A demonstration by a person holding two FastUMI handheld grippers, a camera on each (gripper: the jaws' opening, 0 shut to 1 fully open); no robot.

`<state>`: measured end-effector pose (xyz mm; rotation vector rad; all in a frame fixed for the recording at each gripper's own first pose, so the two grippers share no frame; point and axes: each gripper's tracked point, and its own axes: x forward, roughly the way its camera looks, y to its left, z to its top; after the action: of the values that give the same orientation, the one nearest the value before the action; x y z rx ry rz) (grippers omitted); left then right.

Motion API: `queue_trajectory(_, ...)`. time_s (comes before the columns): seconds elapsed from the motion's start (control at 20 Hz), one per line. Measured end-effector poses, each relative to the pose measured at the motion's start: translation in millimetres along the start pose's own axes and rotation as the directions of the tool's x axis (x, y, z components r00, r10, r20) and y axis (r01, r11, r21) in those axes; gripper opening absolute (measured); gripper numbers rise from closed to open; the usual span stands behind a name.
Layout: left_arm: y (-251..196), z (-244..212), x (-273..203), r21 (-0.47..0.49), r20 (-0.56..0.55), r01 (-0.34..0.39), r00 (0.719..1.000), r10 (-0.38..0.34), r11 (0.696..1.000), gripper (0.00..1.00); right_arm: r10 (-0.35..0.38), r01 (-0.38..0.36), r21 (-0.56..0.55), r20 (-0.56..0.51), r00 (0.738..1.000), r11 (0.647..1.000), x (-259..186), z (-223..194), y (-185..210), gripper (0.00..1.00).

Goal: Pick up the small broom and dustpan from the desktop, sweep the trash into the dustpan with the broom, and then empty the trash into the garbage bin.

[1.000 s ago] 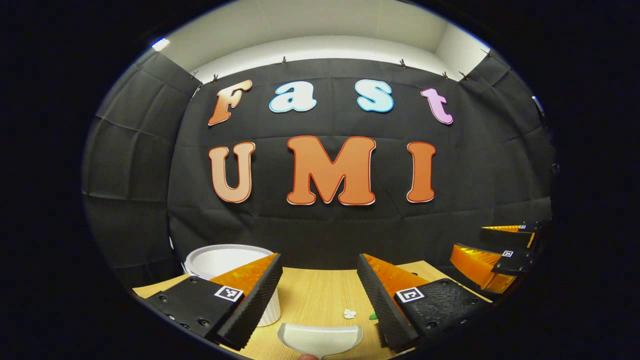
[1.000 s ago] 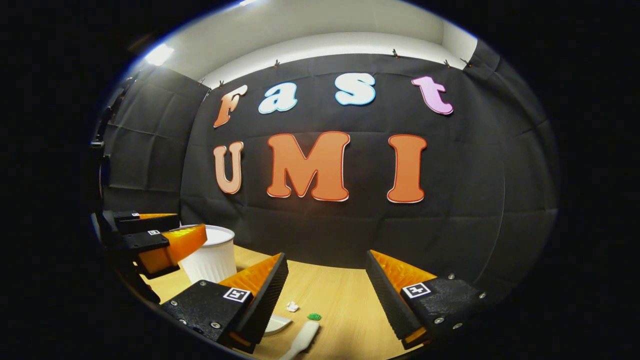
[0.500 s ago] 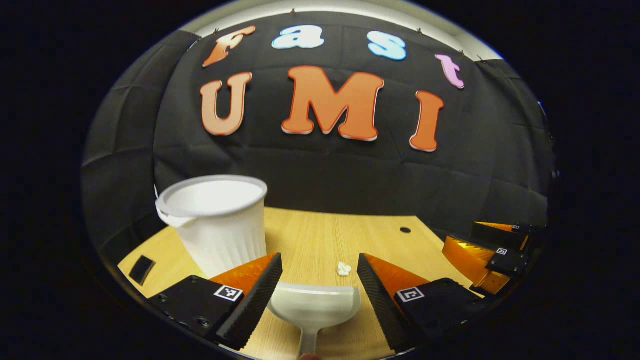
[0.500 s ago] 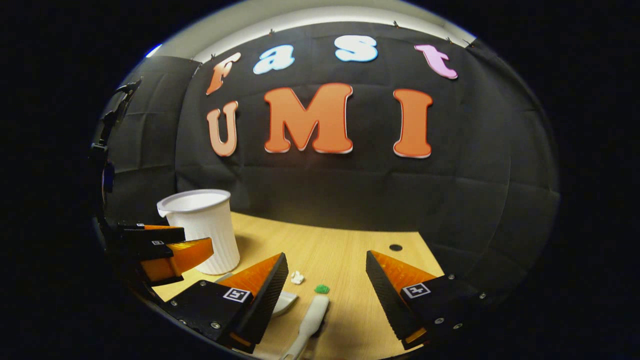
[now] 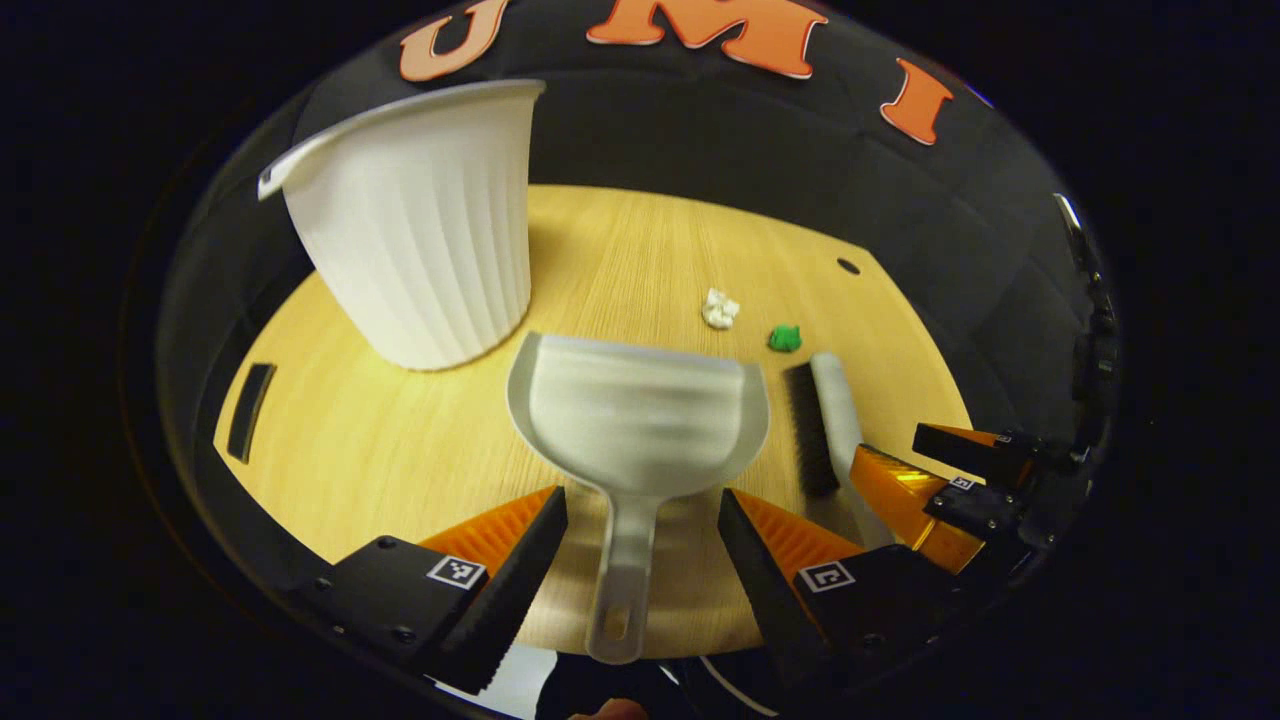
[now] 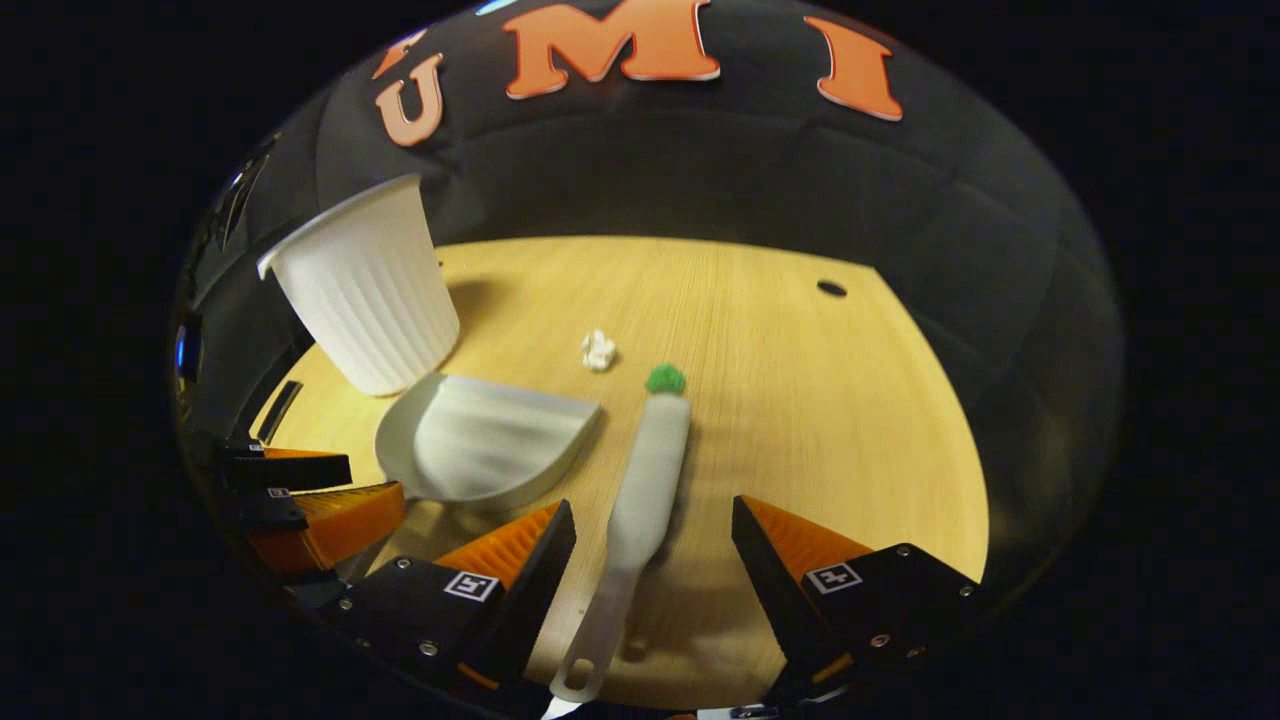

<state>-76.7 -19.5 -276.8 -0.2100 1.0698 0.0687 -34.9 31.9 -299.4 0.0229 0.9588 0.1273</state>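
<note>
A white dustpan (image 5: 640, 420) lies flat on the wooden desktop (image 5: 400, 440), its handle pointing back between the fingers of my open left gripper (image 5: 640, 540). To its right lies the small white broom (image 5: 835, 410), bristles facing the pan. In the right gripper view the broom (image 6: 650, 470) runs lengthwise between the fingers of my open right gripper (image 6: 652, 550), not touched, with the dustpan (image 6: 480, 440) to its left. A white paper scrap (image 6: 598, 350) and a green scrap (image 6: 665, 378) lie just past the broom's head. The white ribbed garbage bin (image 5: 420, 230) stands upright at the far left.
The right gripper (image 5: 935, 490) shows at the right of the left gripper view; the left gripper (image 6: 320, 505) at the left of the right gripper view. A small dark hole (image 6: 831, 288) marks the far right of the desktop. A dark slot (image 5: 250, 410) sits near its left edge.
Both grippers have tipped downward and come in over the desk. The dustpan and broom now show in full, each handle lying between a gripper's open fingers.
</note>
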Motion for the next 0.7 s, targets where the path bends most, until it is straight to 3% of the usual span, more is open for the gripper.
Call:
queue_trajectory(0.2,-10.0,1.7,3.1,0.043,-0.176,-0.01,0.984,0.018,0.999,0.98,-0.007,0.007,-0.001,-0.115,0.993,1.0,9.6,-16.6,5.9,0.95)
queue_trajectory(0.5,-5.1,2.1,20.8,0.048,-0.313,-0.023,0.949,0.037,0.999,0.98,-0.038,0.037,-0.008,-0.202,0.979,0.999,28.9,-18.1,5.6,0.95)
queue_trajectory(0.55,-3.6,2.4,27.3,0.05,-0.327,-0.025,0.944,0.04,0.998,0.95,-0.048,0.048,-0.005,-0.214,0.976,0.999,29.5,-17.9,4.5,0.89)
queue_trajectory(0.6,-3.3,3.7,32.7,0.055,-0.342,-0.026,0.939,0.044,0.998,0.85,-0.052,0.054,0.002,-0.228,0.972,0.999,32.0,-18.4,3.7,0.84)
queue_trajectory(0.65,-3.0,1.7,33.0,0.058,-0.356,-0.03,0.933,0.049,0.998,0.8,-0.059,0.062,0.006,-0.237,0.97,0.998,36.2,-18.8,2.9,0.64)
queue_trajectory(0.7,-3.9,0.6,35.3,0.058,-0.372,-0.032,0.927,0.051,0.998,0.7,-0.065,0.069,0.007,-0.248,0.967,0.998,39.1,-18.2,1.3,0.59)
